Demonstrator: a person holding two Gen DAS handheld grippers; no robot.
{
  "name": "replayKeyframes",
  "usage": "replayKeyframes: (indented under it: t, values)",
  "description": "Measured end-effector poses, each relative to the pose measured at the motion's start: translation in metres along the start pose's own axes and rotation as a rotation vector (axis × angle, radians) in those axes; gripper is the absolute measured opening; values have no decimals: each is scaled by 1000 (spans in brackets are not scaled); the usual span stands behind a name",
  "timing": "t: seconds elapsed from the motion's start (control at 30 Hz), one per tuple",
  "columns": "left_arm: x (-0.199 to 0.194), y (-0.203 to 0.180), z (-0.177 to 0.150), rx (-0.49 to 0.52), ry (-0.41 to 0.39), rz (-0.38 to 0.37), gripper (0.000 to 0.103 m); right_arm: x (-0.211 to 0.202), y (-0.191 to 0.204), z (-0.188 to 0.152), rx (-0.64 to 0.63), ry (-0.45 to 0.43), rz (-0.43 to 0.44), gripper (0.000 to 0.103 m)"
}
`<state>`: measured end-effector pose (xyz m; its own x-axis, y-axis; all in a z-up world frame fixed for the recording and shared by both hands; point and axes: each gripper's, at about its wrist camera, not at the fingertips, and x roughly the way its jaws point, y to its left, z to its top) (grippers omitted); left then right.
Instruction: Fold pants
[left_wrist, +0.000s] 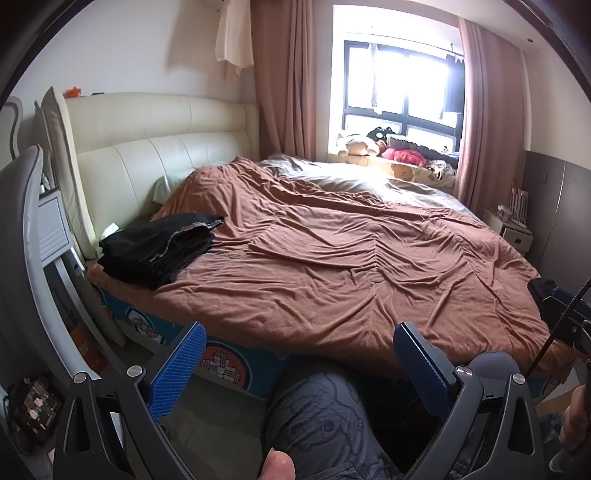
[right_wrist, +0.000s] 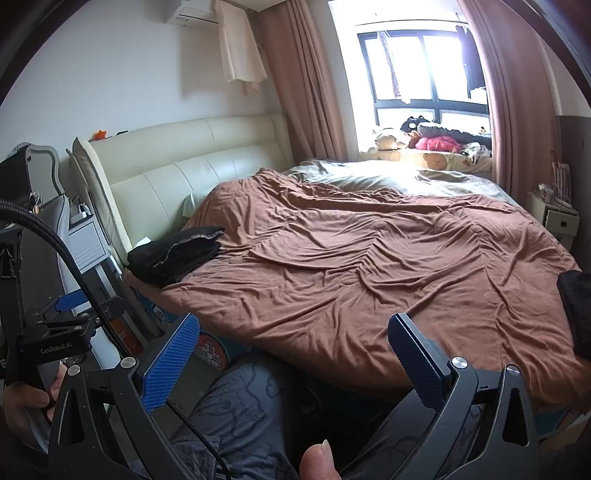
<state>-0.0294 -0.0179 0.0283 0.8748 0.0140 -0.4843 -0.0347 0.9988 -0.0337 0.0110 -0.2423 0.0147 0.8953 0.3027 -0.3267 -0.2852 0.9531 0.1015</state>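
Pants (left_wrist: 162, 249), black and already stacked in a folded pile, lie on the brown bedcover (left_wrist: 351, 266) at the near corner of the bed, close beside the cream headboard (left_wrist: 155, 155). Both grippers hang off the near edge of the bed, above the person's patterned trouser leg (left_wrist: 317, 413), well apart from that pile. The left gripper (left_wrist: 299, 369) has its blue fingers (left_wrist: 177, 369) spread wide with nothing between them; the right gripper (right_wrist: 295, 365) likewise stands wide and empty. A second dark piece of cloth (right_wrist: 576, 314) shows at the right edge of the right wrist view, but I cannot tell what it is. My judgement: one fold is finished and set aside, so the step in hand is a pause between garments. The next move calls for reaching toward that dark cloth, if it is another pair, and spreading it flat on the bedcover.
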Motion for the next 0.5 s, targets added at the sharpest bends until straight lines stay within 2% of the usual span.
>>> replayKeyframes:
  t: [0.5]
  values:
    - [0,7,-1,-13,-5,15,103,0,3,-4,-8,6,11,103]
